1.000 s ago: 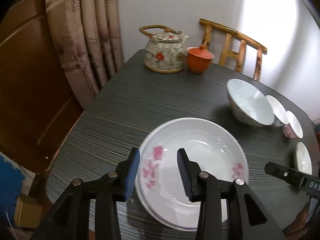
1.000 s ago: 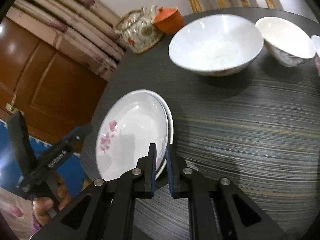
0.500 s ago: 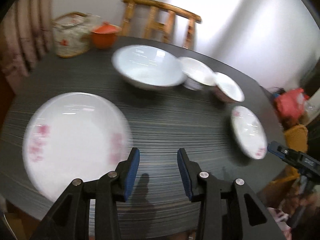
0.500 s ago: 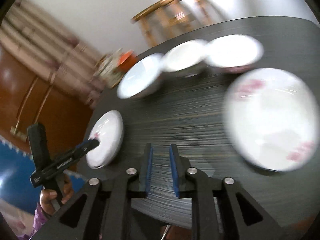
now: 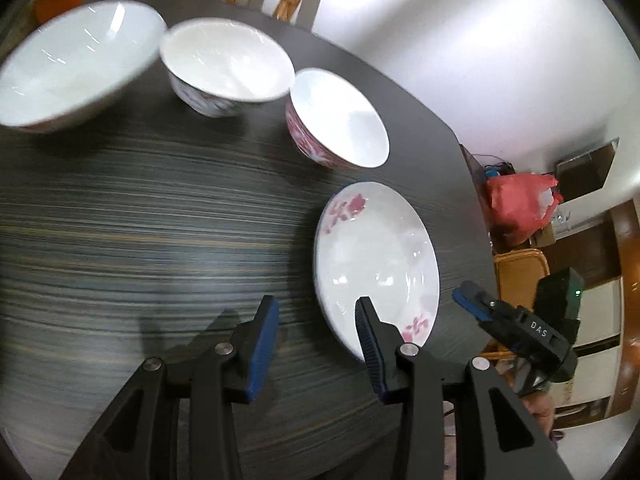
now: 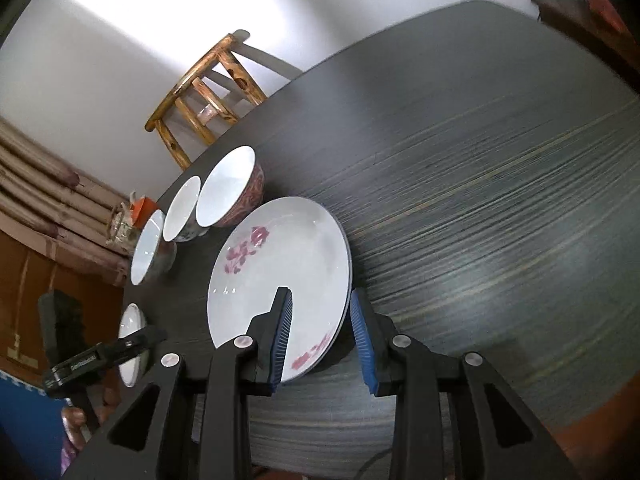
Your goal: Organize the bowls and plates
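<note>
A white plate with pink flowers (image 6: 280,272) lies on the dark table (image 6: 480,184). My right gripper (image 6: 322,320) is open, its jaws on either side of the plate's near rim. The same plate (image 5: 376,256) shows in the left wrist view. My left gripper (image 5: 316,330) is open and empty just left of it, above the table. Three bowls stand in a row: a large white bowl (image 5: 72,60), a white bowl (image 5: 228,64) and a red-patterned bowl (image 5: 336,120). Another flowered plate (image 6: 130,324) lies far left, partly hidden.
A wooden chair (image 6: 208,92) stands behind the table. A teapot and orange cup (image 6: 132,216) sit at the far end by the curtain. A red bag (image 5: 520,200) lies on the floor beyond the table edge.
Both grippers have swung away from the first plate to the second flowered plate. My right gripper has opened and now straddles that plate's rim.
</note>
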`<act>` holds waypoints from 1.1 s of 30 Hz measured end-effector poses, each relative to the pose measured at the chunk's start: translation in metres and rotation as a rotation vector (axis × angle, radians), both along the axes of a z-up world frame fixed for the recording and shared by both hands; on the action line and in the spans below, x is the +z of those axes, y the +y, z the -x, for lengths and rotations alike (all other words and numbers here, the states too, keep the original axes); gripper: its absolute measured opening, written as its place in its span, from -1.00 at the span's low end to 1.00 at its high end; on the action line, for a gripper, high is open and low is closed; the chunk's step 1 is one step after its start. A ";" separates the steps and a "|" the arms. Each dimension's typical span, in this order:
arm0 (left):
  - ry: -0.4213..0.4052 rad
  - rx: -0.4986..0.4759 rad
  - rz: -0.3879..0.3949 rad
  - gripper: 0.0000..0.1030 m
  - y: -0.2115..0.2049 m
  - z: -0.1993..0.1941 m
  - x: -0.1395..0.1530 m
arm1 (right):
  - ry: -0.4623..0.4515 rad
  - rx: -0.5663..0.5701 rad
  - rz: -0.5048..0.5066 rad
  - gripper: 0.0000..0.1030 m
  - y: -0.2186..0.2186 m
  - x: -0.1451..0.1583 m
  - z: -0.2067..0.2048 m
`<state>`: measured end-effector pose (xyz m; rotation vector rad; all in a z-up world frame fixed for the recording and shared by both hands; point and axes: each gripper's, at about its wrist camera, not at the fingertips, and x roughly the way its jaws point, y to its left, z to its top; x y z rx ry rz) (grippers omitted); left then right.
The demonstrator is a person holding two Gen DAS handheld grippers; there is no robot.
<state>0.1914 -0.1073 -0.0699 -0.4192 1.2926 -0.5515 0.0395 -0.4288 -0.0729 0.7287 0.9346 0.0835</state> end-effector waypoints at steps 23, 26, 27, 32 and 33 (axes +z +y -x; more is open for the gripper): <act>0.072 -0.013 -0.075 -0.87 -0.033 -0.020 -0.029 | 0.078 0.140 -0.242 -0.70 -0.019 -0.058 -0.068; 0.036 -0.019 -0.117 -0.86 -0.037 -0.016 -0.026 | 0.072 0.152 -0.188 -0.84 -0.016 -0.057 -0.069; 0.030 -0.022 -0.128 -0.86 -0.038 -0.014 -0.024 | 0.068 0.154 -0.188 -0.85 -0.015 -0.057 -0.068; 0.046 -0.002 -0.115 -0.86 -0.039 -0.008 -0.019 | 0.061 0.141 -0.197 -0.84 -0.016 -0.059 -0.059; 0.046 0.003 -0.115 -0.86 -0.037 -0.007 -0.018 | 0.056 0.139 -0.202 -0.84 -0.015 -0.058 -0.057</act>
